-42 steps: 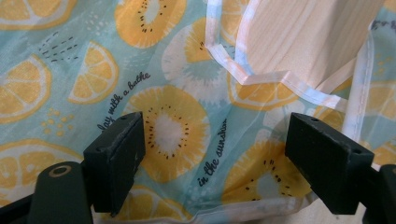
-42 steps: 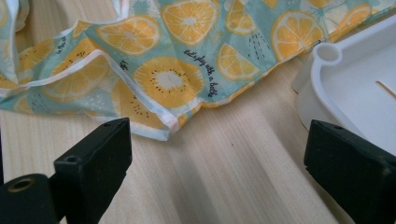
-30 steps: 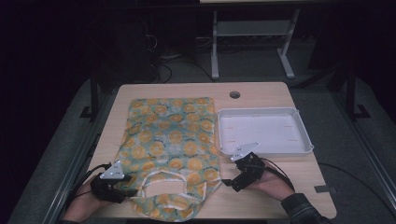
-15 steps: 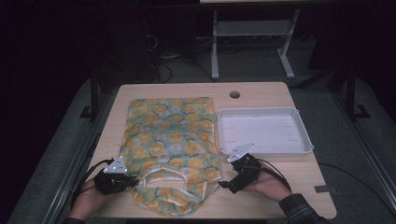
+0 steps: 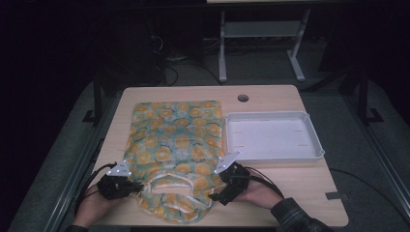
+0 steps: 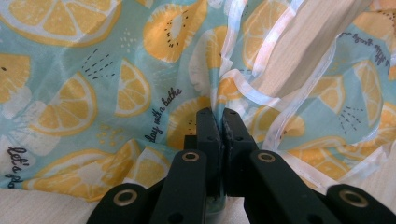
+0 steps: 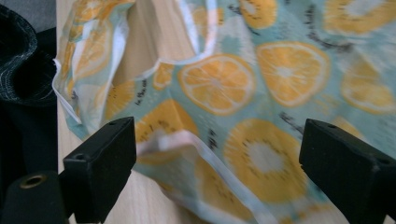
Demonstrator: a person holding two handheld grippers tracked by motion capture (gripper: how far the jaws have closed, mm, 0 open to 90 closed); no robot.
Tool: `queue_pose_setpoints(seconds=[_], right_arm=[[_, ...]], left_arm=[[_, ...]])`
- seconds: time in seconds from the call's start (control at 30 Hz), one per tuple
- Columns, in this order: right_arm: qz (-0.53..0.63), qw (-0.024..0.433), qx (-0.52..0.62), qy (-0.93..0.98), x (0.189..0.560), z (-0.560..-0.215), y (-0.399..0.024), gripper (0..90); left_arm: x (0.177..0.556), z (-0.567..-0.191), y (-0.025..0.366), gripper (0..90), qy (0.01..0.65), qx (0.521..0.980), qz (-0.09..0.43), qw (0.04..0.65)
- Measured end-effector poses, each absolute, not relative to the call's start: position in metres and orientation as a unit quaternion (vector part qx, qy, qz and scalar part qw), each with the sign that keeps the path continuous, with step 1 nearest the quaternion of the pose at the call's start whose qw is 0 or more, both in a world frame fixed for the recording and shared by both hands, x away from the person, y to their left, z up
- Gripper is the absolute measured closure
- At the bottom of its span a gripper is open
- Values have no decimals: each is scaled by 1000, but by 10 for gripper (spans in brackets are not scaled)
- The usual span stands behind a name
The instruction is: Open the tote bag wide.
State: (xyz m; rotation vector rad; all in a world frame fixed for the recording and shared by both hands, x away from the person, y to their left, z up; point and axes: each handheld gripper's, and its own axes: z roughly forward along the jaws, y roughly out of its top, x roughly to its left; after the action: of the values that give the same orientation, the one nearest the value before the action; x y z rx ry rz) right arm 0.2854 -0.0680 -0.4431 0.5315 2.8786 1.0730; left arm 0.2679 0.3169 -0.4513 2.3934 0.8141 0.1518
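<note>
both hands low: left gripper (image 6: 218, 122) pinching bag (image 5: 176, 140), right gripper (image 7: 219, 154) agape.

This looks like a lab or recording room rather than anyone's home. A plain wooden surface (image 5: 290, 183) with a round cable hole (image 5: 243, 98) stands on grey carpet (image 5: 367, 159), lit from above while the rest of the room stays dark. Behind it stands a grey metal frame on legs (image 5: 261, 43), with loose cables (image 5: 179, 67) trailing across the floor. A strip of tape (image 5: 337, 195) is stuck near the surface's edge.
</note>
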Motion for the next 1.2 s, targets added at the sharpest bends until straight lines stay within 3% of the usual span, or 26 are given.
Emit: queue_pose_setpoints(seconds=[0.53,0.8,0.83,0.87,1.0,1.2], right_arm=[[298,40,123,946,280,-463,-52,173],[314,41,120,941,280,-460,-57,485],[314,41,120,941,280,-460,-57,485],[314,40,121,941,280,-459,-58,565],[314,40,120,941,283,-458,-58,715],[312,40,118,942,286,-458,-60,864]], left_arm=[[269,-452,318,876,314,898,49,304],[269,-452,319,881,317,897,42,306],[269,-452,319,881,317,897,42,306],[268,-452,319,881,317,897,38,307],[268,-452,319,883,315,897,31,307],[267,-452,318,887,317,895,13,314]])
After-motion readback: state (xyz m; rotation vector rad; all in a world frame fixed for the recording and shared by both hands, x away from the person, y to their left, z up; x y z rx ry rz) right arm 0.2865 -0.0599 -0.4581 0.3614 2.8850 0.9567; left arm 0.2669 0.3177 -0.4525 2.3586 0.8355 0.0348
